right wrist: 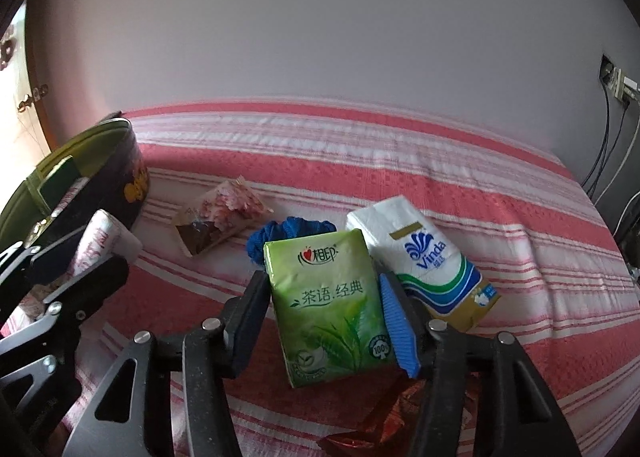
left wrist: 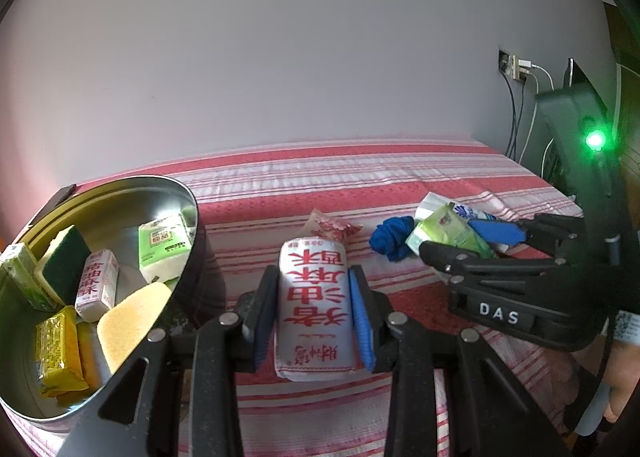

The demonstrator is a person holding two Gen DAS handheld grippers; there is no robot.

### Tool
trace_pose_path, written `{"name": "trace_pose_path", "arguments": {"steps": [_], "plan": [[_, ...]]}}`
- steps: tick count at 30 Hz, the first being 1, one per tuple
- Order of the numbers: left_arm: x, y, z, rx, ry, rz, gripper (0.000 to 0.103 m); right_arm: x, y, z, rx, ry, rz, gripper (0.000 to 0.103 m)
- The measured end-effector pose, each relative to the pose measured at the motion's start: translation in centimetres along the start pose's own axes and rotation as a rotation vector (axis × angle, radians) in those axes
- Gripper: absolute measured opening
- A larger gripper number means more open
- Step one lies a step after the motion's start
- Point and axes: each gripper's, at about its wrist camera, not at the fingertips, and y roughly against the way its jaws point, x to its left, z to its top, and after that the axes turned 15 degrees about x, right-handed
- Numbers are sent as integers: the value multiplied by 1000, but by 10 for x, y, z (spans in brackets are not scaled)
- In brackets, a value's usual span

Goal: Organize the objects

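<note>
While my left gripper (left wrist: 314, 305) is clamping a white packet with red characters (left wrist: 314, 309) between its two blue pads, I am holding that packet just above the red-and-white striped cloth (left wrist: 360, 177), right beside the round metal tin (left wrist: 192, 217) at my left. That tin is already holding two sponges, one green-topped (left wrist: 64, 261) and one plain yellow (left wrist: 132, 317), along with a green tissue pack (left wrist: 164, 249), a small white-and-red packet (left wrist: 98, 285) and a yellow wrapped bar (left wrist: 58, 353).

My right gripper (right wrist: 324, 317) is squeezing a green tea-leaf tissue pack (right wrist: 328, 309) by its long edges, its fingers drawn in tight against both sides, and the pack is sitting tilted over the cloth near the middle of the spread. Just beside it on the right, a white Vinda tissue pack (right wrist: 424, 257) is lying flat and touching the outer face of my right-hand finger. A bunched blue cloth (right wrist: 292, 233) is peeking out from behind the green pack, and a pink floral sachet (right wrist: 224, 213) is resting on the cloth between it and the tin. A crumpled red foil wrapper (right wrist: 384, 417) is lying under my right gripper near the lower edge of the right wrist view.
</note>
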Motion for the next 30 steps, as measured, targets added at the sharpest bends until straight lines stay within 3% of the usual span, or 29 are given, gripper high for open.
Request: {"name": "trace_pose_path", "arguments": {"steps": [15, 30], "plan": [[0, 7, -4, -50, 6, 9, 34, 2, 37, -13, -228, -14, -8, 58], [3, 17, -7, -124, 20, 25, 34, 1, 52, -22, -333, -36, -5, 58]]}}
